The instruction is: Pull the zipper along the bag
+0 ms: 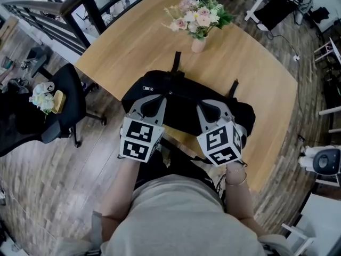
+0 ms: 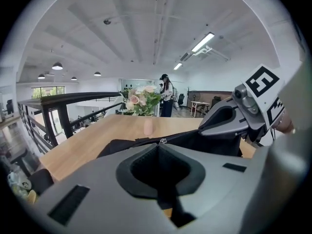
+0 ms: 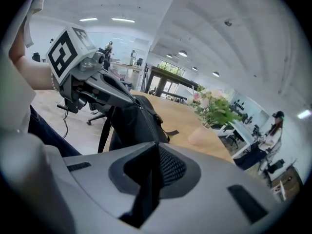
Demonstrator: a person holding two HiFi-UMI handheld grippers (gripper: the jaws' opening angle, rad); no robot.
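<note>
A black bag (image 1: 181, 111) lies on the near part of the round wooden table (image 1: 133, 41), straps trailing off its far side. My left gripper (image 1: 157, 98) sits at the bag's near left; in its own view its jaws (image 2: 158, 146) meet at the tip against the black fabric (image 2: 122, 147), with a small metal zipper pull (image 2: 162, 141) just beyond. In the right gripper view, the left gripper (image 3: 127, 99) pinches the bag's top edge (image 3: 136, 126). My right gripper (image 1: 206, 104) is at the near right, and a black strip of the bag runs between its closed jaws (image 3: 157, 144).
A pink vase of flowers (image 1: 198, 23) stands on the table beyond the bag. A black office chair (image 1: 64, 100) is on the floor to the left, a dark railing (image 1: 53, 9) behind it. A white device (image 1: 325, 161) sits at the right. A person (image 2: 165, 94) stands far off.
</note>
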